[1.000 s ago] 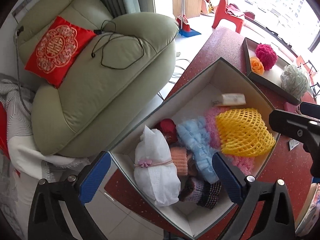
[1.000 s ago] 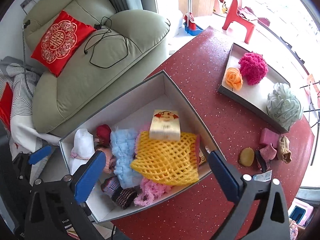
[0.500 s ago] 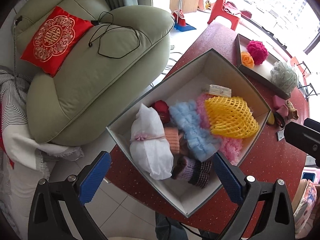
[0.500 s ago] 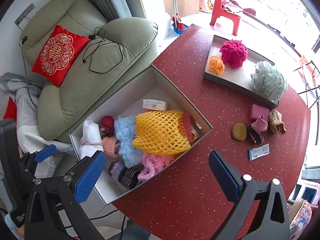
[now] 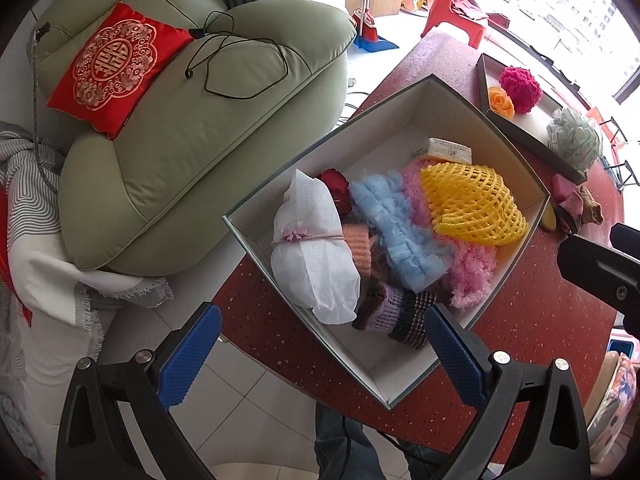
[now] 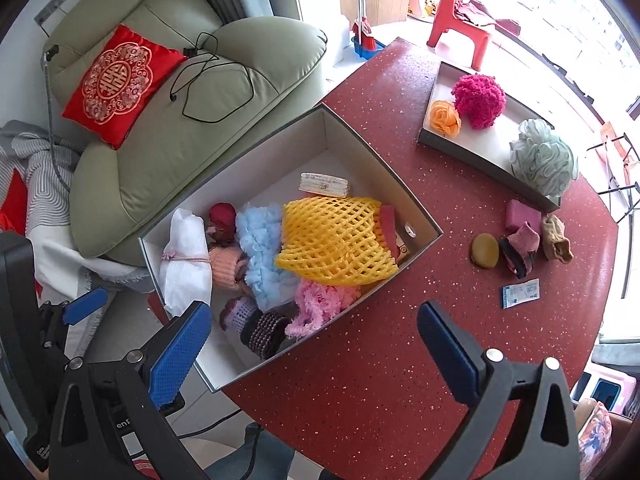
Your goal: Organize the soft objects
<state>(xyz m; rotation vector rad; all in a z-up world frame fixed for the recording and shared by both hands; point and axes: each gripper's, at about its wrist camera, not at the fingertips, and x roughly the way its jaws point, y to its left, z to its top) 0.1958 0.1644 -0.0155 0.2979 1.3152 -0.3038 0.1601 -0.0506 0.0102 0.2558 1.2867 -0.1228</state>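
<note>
A grey box [image 5: 448, 92] [image 6: 424, 220] on the red table holds soft things: a yellow foam net [image 5: 472, 204] [image 6: 332, 236], a blue frilly piece [image 5: 400, 224] [image 6: 260, 252], pink fluff [image 5: 472, 276], a white tied bundle [image 5: 312, 248] [image 6: 184, 256] and knitted pieces [image 5: 396, 316]. My left gripper [image 5: 320, 356] is open and empty above the box's near corner. My right gripper [image 6: 312, 356] is open and empty above the box's near edge and the table. A tray [image 6: 476, 152] holds a magenta pompom [image 6: 478, 100], an orange flower [image 6: 444, 118] and a green bath puff [image 6: 542, 160].
Loose on the red table [image 6: 360, 380] lie a pink sponge [image 6: 520, 216], an olive pad [image 6: 485, 250], small socks [image 6: 520, 248] and a paper sachet [image 6: 520, 293]. A green armchair [image 5: 192, 128] with a red cushion [image 5: 116, 64] stands left of the table. A red chair [image 6: 460, 20] stands beyond.
Both grippers have pulled back and risen away from the box, so more of the table and floor shows. Both stay open and empty.
</note>
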